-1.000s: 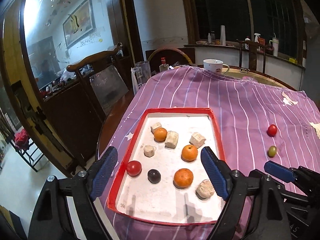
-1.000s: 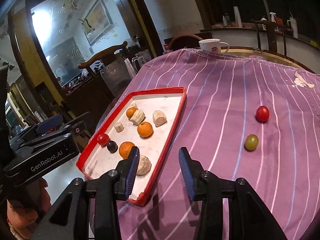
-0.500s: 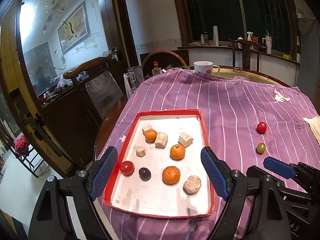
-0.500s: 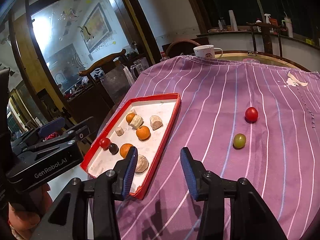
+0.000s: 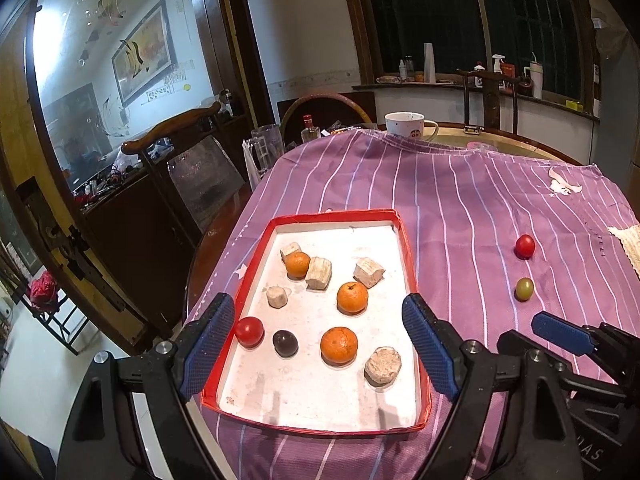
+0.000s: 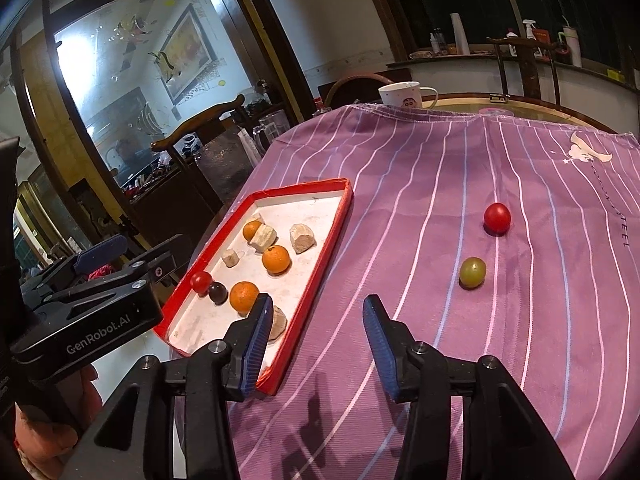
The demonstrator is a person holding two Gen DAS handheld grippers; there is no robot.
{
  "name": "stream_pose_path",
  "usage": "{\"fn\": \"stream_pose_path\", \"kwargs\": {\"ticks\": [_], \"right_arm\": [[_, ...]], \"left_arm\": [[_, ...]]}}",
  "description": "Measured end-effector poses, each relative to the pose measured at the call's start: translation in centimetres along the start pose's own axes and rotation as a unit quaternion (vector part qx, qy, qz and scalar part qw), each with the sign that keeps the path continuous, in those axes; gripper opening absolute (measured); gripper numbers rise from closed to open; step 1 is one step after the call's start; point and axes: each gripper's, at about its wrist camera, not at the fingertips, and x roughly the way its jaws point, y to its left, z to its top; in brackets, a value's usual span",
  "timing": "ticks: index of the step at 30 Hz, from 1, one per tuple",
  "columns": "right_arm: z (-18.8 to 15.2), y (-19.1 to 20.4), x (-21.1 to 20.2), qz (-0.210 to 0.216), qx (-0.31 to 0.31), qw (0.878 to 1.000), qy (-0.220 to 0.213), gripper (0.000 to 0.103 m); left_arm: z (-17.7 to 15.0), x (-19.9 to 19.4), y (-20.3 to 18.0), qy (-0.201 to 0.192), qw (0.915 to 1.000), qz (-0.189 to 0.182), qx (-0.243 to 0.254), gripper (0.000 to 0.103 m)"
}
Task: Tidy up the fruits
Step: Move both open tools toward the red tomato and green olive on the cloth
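A red-rimmed white tray point(image 5: 405, 240) point(image 6: 320, 264) lies on the purple striped cloth. It holds three oranges point(image 5: 339, 345) point(image 6: 244, 295), a red tomato point(image 5: 249, 331) point(image 6: 201, 281), a dark plum point(image 5: 285, 342) point(image 6: 217, 291) and several pale chunks point(image 5: 383, 365). A red tomato point(image 5: 525, 246) point(image 6: 497, 218) and a green grape point(image 5: 524, 288) point(image 6: 473, 273) lie on the cloth right of the tray. My left gripper point(image 5: 318, 344) is open and empty above the tray's near end. My right gripper point(image 6: 316, 336) is open and empty over the cloth by the tray's near right corner.
A white mug point(image 5: 405, 125) point(image 6: 402, 93) stands at the table's far edge. A glass pitcher point(image 5: 264, 148) and a bottle point(image 5: 309, 133) stand at the far left. A wooden chair point(image 5: 176, 148) is left of the table. A cream cloth point(image 5: 630, 240) lies at the right.
Both grippers have drawn back and up from the table, so the tray and fruits look smaller and farther. Both stayed open; nothing on the table moved.
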Motion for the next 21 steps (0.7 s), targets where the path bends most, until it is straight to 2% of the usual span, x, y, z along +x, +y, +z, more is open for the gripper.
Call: {"fn": "stream_pose_path", "kwargs": {"ticks": [10,16,19,21], "right_arm": [[0.5,-1.9,0.3,-0.008,0.019,1.0,0.001,0.052],[1.5,-5.3,-0.8,-0.028,0.041,0.999,0.005,0.052],[2.3,-7.0,-1.5,-0.057,0.03,0.998,0.009,0.053],[3.1,-8.5,-1.5,-0.091,0.015,0.996,0.013,0.053]], "left_arm": [[-0.3,2.0,-0.4,0.025,0.9996,-0.008,0.008,0.085],[-0.5,3.3,-0.6,0.041,0.9989,-0.021,0.006,0.085],[-0.4,3.9,-0.6,0.047,0.9982,-0.037,-0.002,0.085],[-0.4,4.5,-0.8,0.052,0.9973,-0.051,-0.007,0.085]]}}
